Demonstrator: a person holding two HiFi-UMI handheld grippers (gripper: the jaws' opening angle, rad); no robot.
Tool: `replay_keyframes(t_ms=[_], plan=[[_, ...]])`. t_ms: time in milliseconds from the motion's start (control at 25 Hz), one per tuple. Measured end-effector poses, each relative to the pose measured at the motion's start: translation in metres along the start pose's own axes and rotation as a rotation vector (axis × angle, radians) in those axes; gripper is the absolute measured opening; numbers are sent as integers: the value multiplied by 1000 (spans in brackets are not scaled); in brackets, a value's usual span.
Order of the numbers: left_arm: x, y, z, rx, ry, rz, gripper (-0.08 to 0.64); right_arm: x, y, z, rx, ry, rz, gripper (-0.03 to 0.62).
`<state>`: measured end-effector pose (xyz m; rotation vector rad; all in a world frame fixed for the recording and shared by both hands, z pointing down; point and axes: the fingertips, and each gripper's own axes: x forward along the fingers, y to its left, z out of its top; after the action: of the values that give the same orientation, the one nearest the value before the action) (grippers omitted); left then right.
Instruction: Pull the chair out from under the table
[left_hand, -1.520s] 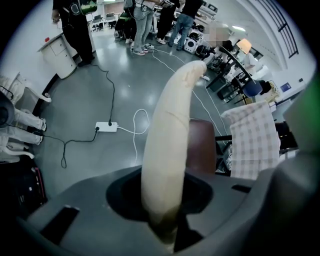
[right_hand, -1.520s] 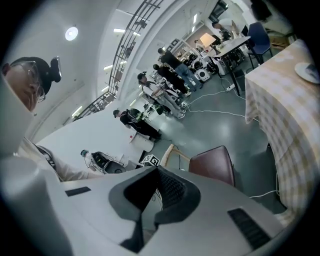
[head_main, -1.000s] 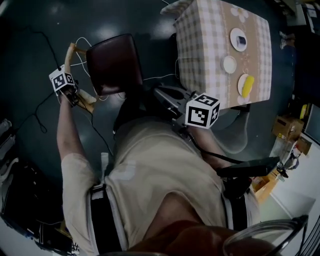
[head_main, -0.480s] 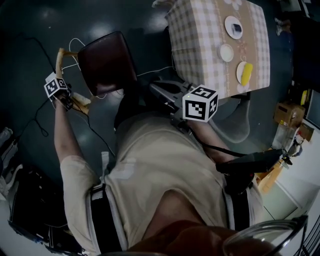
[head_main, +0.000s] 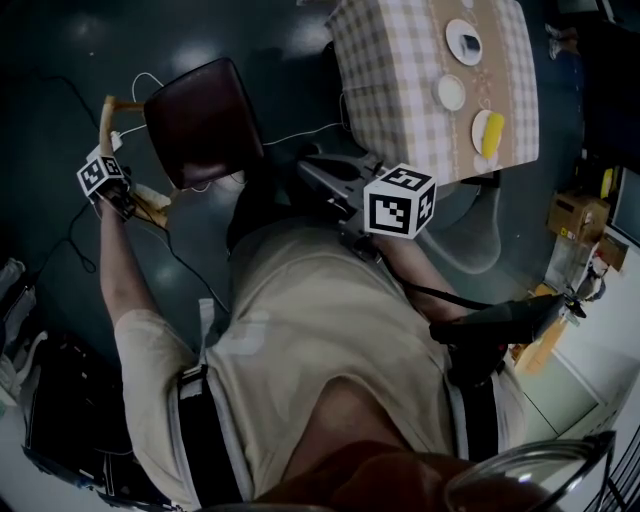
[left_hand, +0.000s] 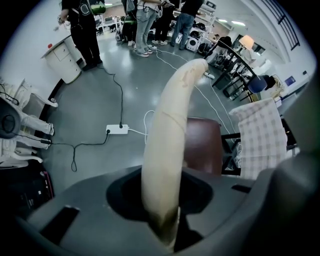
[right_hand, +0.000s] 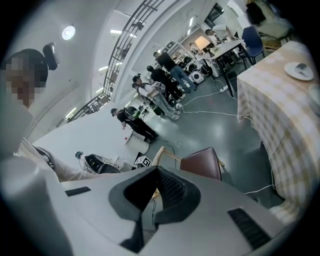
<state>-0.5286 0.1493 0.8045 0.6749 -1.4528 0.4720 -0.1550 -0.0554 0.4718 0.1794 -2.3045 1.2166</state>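
Well, my left gripper (head_main: 124, 200) is clamped on the pale curved wooden back rail (left_hand: 170, 125) of the dark brown padded chair (head_main: 200, 120). The chair stands left of the checked-cloth table (head_main: 400, 90), seat clear of its edge. My right gripper (right_hand: 157, 187) is empty, jaws drawn to a slit.

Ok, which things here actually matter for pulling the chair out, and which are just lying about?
In the job: chair, its back rail, left gripper clamped on that rail, table.
Lying about: plates, floor cables, power strip, right gripper, empty.
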Motion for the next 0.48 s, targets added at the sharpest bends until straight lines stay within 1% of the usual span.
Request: replay_keyframes(t_ms=[320,480], plan=[[6,13,5,0,-17,6,110,5,-2,-6,-2,-9,-18,8],[7,11,11,5,-12,-13,109,3,0,-5,-21,-29,-39,8]])
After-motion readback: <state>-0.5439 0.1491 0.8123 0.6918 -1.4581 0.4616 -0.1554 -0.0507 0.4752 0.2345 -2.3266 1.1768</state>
